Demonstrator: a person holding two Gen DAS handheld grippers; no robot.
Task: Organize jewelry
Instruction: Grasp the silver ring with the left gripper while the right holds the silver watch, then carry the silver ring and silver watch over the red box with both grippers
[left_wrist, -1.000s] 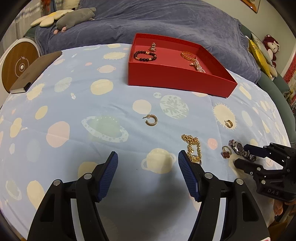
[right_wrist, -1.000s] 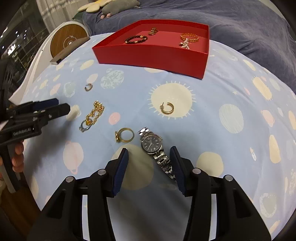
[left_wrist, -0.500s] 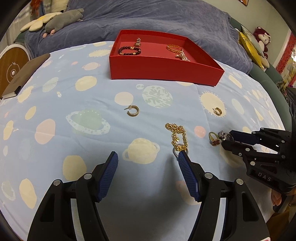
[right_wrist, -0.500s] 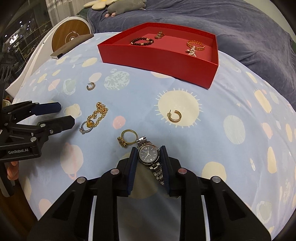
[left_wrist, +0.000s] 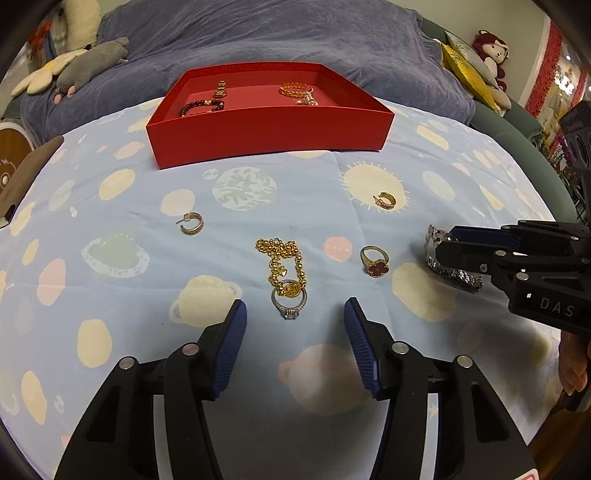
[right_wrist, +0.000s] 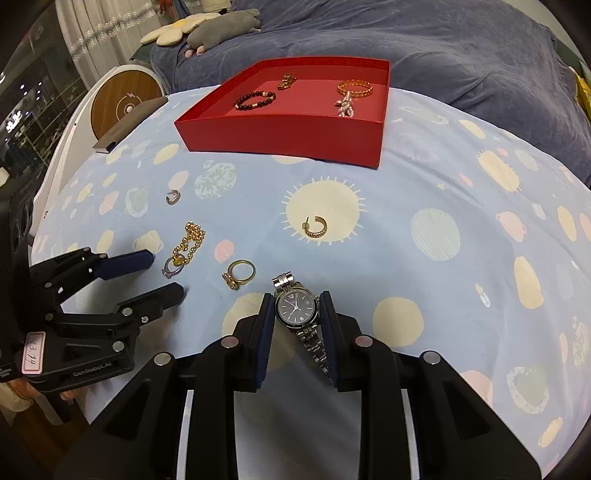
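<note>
My right gripper (right_wrist: 296, 308) is shut on a silver watch (right_wrist: 296, 309) with a dark dial, its blue pads pressing both sides of the case. My left gripper (left_wrist: 293, 323) has its jaws closing; a silver ring (left_wrist: 289, 300) under a gold chain (left_wrist: 282, 258) lies just ahead of its fingertips, untouched. Loose on the cloth lie a gold ring with a red clover (left_wrist: 376, 261) and two gold hoop earrings (left_wrist: 192, 223) (left_wrist: 385, 201). The red tray (left_wrist: 266, 129) at the back holds a dark bead bracelet (right_wrist: 255, 100), a gold bangle (right_wrist: 354, 89) and other pieces.
The table wears a pale blue cloth (left_wrist: 110, 288) printed with planets and suns. A brown notebook (right_wrist: 127, 123) lies at the far left edge beside a round wooden disc (right_wrist: 125, 101). A bed with a blue blanket (right_wrist: 443, 44) and soft toys lies behind.
My right gripper closed on the watch and raised it slightly. My left gripper moved right until the chain and silver ring lie in front of its jaws, which have narrowed.
</note>
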